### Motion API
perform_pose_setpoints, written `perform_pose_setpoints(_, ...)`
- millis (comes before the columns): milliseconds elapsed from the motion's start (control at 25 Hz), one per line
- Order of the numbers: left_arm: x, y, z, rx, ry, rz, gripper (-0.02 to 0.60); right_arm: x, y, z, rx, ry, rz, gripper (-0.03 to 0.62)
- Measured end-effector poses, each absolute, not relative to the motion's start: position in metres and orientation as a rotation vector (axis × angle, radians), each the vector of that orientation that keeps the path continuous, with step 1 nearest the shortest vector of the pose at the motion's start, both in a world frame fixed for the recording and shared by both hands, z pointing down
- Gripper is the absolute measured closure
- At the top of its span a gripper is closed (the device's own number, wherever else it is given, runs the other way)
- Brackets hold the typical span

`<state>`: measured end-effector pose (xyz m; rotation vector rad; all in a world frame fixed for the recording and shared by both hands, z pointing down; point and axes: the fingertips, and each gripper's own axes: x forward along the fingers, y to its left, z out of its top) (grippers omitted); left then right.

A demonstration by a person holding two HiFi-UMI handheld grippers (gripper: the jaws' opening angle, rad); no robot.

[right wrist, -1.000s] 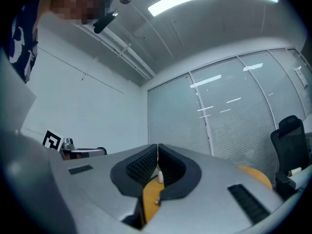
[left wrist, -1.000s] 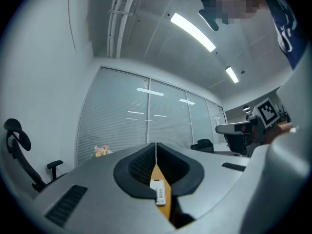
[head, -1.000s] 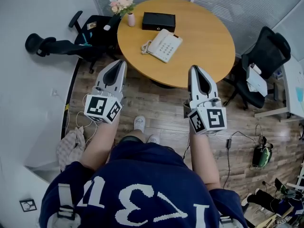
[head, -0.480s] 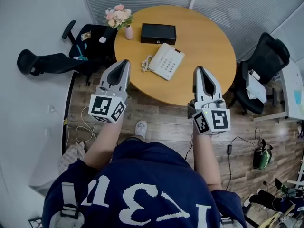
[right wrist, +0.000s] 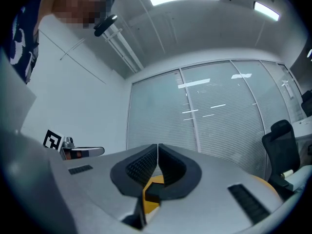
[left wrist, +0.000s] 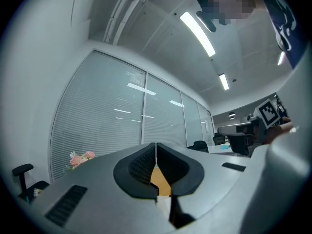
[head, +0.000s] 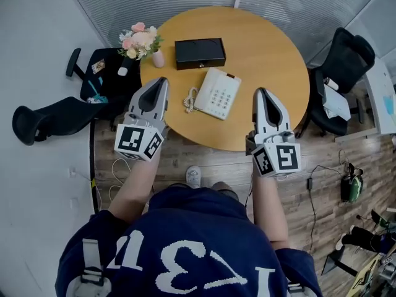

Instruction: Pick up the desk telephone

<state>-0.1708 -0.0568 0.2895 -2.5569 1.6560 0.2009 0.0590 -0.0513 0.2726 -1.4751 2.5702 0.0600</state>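
Note:
A white desk telephone (head: 216, 93) with a coiled cord lies on the round wooden table (head: 272, 60), near its front edge. My left gripper (head: 161, 81) is shut and empty, its tip over the table's left rim, left of the phone. My right gripper (head: 260, 94) is shut and empty too, its tip over the table's front edge, right of the phone. Both gripper views look slightly upward over shut jaws at window blinds; the left gripper (left wrist: 156, 146) and right gripper (right wrist: 158, 147) show only a sliver of tabletop behind them.
A black box (head: 200, 53) sits behind the phone. A small vase of pink flowers (head: 141, 41) stands at the table's left edge. Black office chairs stand at the left (head: 55, 110) and right (head: 346, 67). Cables and gear lie on the wooden floor at right.
The person has walked toward the table. Both grippers, still shut, now reach the table's edge on either side of the phone, which sits closer in view.

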Motion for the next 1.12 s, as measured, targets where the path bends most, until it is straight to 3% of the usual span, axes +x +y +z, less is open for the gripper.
perform_pose_setpoints(440, -0.152, -0.092, 0.319, -2.651, 1.634, 0.169, 0.561, 0.069, -0.086, 0.29, -1.542, 2.585, 0.023, 0.565)
perform_pose_setpoints(1120, -0.119, -0.183, 0.296, -2.542, 1.699, 0.165, 0.561, 0.089, -0.202, 0.273, -1.372, 2.624, 0.052, 0.563)
